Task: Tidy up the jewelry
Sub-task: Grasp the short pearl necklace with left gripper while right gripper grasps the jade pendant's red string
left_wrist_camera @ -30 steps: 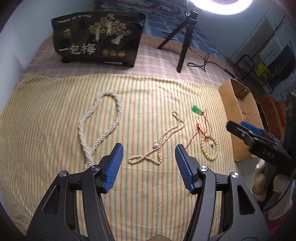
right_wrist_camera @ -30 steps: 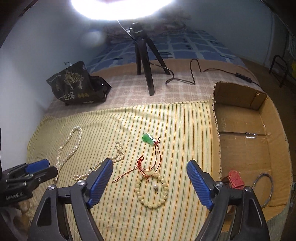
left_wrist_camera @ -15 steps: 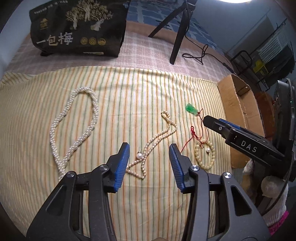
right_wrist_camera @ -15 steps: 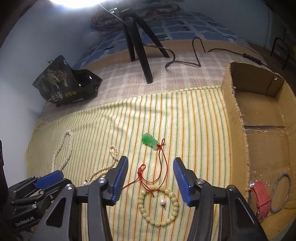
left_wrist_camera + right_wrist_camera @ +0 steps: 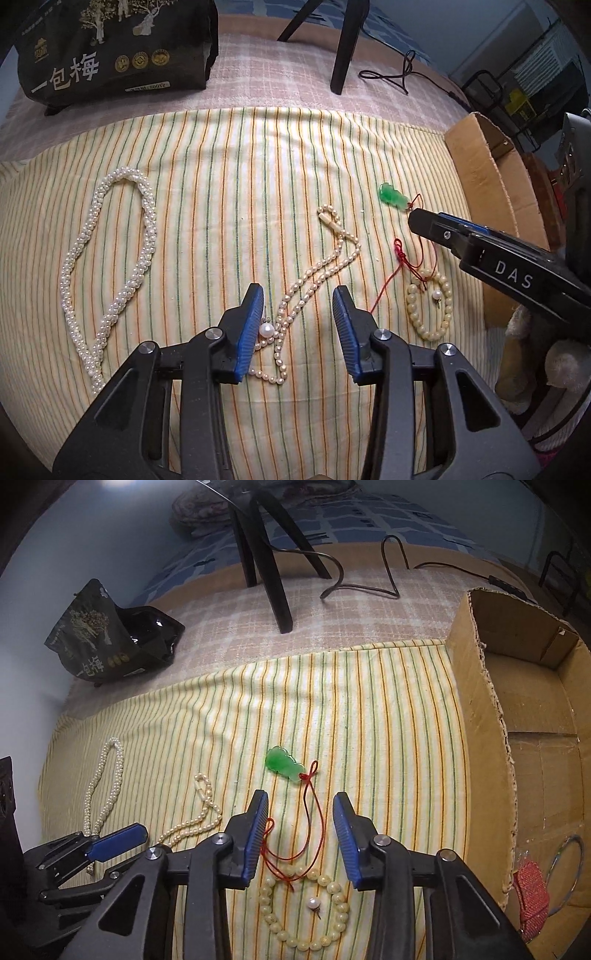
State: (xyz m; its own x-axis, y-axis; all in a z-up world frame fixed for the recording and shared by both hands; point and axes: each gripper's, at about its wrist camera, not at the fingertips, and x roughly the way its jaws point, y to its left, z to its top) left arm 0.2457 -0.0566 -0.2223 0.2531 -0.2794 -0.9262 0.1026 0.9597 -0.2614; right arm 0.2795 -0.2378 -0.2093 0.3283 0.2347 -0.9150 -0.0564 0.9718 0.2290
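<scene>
Jewelry lies on a yellow striped cloth [image 5: 221, 155]. My left gripper [image 5: 298, 301] is open, its pads either side of a thin pearl necklace [image 5: 314, 273]; a pearl stud [image 5: 266, 329] lies by the left pad. A long twisted pearl rope [image 5: 110, 266] lies to the left. My right gripper [image 5: 300, 805] is open over the red cord [image 5: 321, 812] of a green jade pendant [image 5: 283, 763]. A cream bead bracelet [image 5: 306, 908] with a pearl stud [image 5: 313, 903] inside lies under it.
An open cardboard box [image 5: 480, 701] stands at the right, holding a red pouch [image 5: 532, 890] and a metal bangle [image 5: 565, 871]. A black snack bag [image 5: 110, 51] and a tripod [image 5: 266, 554] with a cable [image 5: 369, 579] stand at the back.
Both grippers have moved forward and down toward the cloth. Their jaws have narrowed from wide open to partly open. The jewelry has not moved.
</scene>
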